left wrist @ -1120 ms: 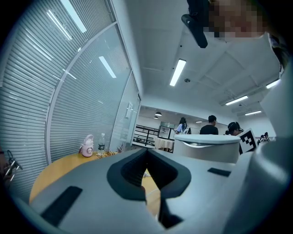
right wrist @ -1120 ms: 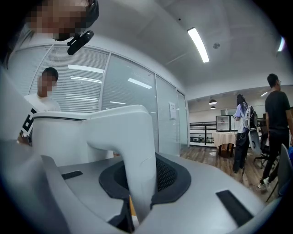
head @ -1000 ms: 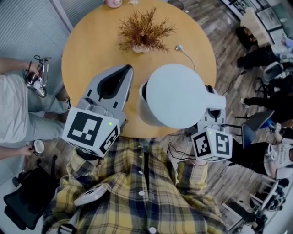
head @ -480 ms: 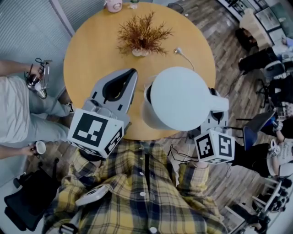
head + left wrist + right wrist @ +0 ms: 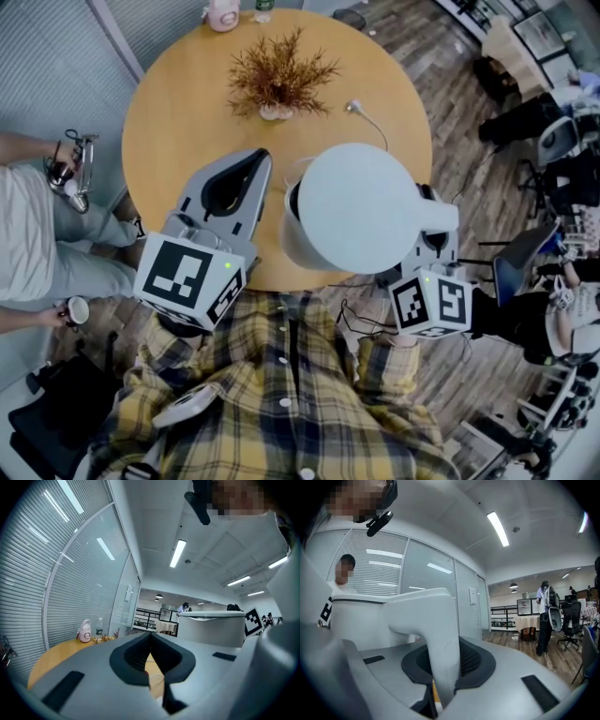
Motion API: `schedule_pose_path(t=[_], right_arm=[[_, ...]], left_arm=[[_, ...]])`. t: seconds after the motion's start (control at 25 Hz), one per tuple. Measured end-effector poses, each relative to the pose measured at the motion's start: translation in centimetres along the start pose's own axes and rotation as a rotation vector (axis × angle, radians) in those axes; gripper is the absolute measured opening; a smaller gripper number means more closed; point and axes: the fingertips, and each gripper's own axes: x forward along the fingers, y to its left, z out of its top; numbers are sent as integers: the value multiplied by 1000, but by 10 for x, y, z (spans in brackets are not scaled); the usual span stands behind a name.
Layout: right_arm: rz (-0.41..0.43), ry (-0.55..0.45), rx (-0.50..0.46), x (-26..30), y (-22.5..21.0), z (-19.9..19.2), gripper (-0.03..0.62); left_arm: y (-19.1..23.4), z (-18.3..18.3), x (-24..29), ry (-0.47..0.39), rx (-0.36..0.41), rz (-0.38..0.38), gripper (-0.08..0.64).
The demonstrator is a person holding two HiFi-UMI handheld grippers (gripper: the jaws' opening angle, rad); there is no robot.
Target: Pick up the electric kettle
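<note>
The white electric kettle (image 5: 349, 206) hangs above the near edge of the round wooden table (image 5: 169, 112), seen from on top with its lid towards me. My right gripper (image 5: 425, 236) is shut on the kettle's handle (image 5: 433, 214). In the right gripper view the handle (image 5: 436, 630) runs down between the jaws of that gripper (image 5: 440, 656), whose pads press on it. My left gripper (image 5: 260, 157) hovers beside the kettle on its left, shut with nothing in it. The left gripper view shows its jaws (image 5: 151, 635) meeting at the tips and the kettle body (image 5: 211, 627) to the right.
A dried plant in a small vase (image 5: 277, 80) stands mid-table, with a white cable (image 5: 367, 120) to its right and a pink bottle (image 5: 222, 14) at the far edge. A seated person (image 5: 28, 234) holds a cup (image 5: 77, 307) at left. Office chairs (image 5: 525, 253) stand at right.
The kettle stays held by its handle in my right gripper. Both grippers keep their places; only the view shifts slightly.
</note>
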Motion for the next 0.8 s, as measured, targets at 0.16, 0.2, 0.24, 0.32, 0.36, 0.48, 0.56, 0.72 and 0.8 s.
schedule_pose_path(t=[0.16, 0.2, 0.24, 0.32, 0.36, 0.48, 0.56, 0.72, 0.8], right_arm=[[-4, 9, -7, 0, 0, -3, 75], [-5, 12, -8, 0, 0, -4, 75], [-6, 13, -9, 0, -1, -5, 75], [-7, 14, -9, 0, -2, -5, 75], [-7, 13, -9, 0, -2, -5, 75], [-7, 12, -8, -1, -2, -4, 75], [-7, 11, -7, -1, -3, -4, 75], [-8, 12, -1, -1, -4, -5, 75], [-9, 12, 1, -1, -4, -6, 75]], left_arm=[[0, -1, 0, 3, -2, 0, 3], [0, -2, 0, 3, -2, 0, 3], [0, -2, 0, 3, -2, 0, 3], [0, -2, 0, 3, -3, 1, 3], [0, -2, 0, 3, -4, 2, 3], [0, -2, 0, 5, -4, 4, 3], [-1, -2, 0, 7, -3, 4, 3], [0, -4, 0, 8, -3, 2, 3], [1, -5, 0, 9, -4, 1, 3]])
